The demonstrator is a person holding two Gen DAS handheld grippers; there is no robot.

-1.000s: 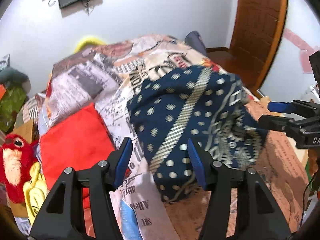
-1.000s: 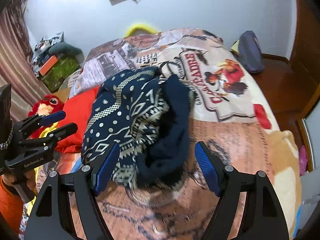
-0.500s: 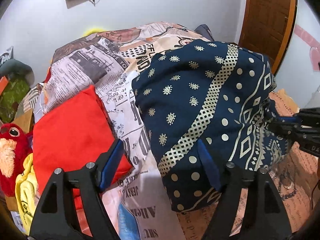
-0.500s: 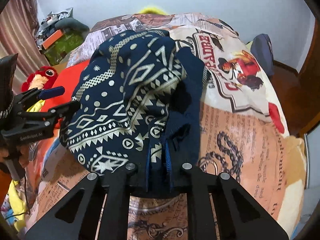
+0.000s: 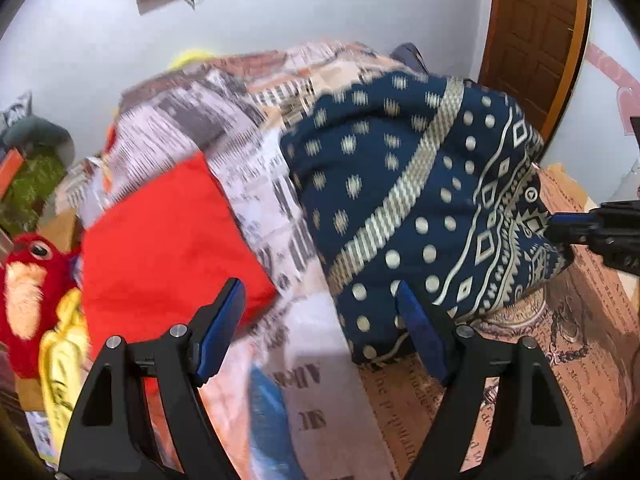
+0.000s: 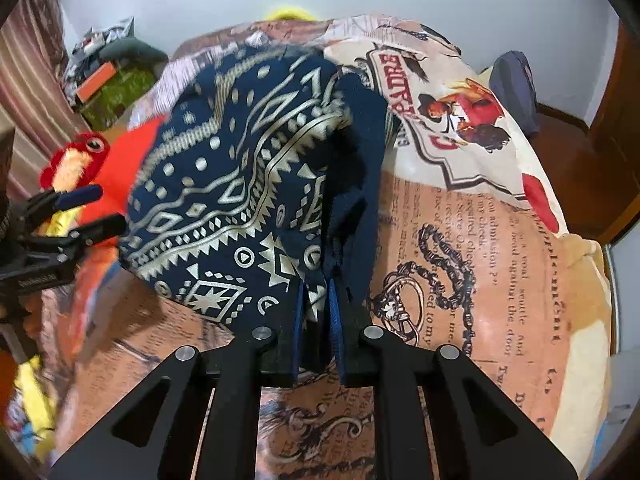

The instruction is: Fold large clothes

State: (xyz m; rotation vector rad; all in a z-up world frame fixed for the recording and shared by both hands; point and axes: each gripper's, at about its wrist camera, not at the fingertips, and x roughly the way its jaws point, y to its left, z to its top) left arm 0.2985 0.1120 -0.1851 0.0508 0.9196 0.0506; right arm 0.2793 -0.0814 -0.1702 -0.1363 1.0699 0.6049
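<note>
A large navy garment with cream patterns point(image 5: 404, 208) is bunched and lifted over the bed; it also shows in the right wrist view point(image 6: 248, 184). My right gripper point(image 6: 318, 312) is shut on the garment's near edge and holds it up; it appears at the right edge of the left wrist view point(image 5: 560, 226). My left gripper point(image 5: 320, 320) is open and empty, its right finger beside the garment's lower left edge. It appears at the left of the right wrist view point(image 6: 92, 210).
The bed carries a printed newspaper-style blanket point(image 6: 500, 248). A red cushion point(image 5: 160, 240), a red plush toy point(image 5: 28, 280) and a yellow toy point(image 5: 60, 360) lie at the left. A dark bag point(image 6: 516, 84) sits at the bed's far corner. A wooden door point(image 5: 532, 28) stands beyond.
My right gripper shut on the garment's edge and lifted it. My left gripper stayed open and moved closer to the garment's lower left edge.
</note>
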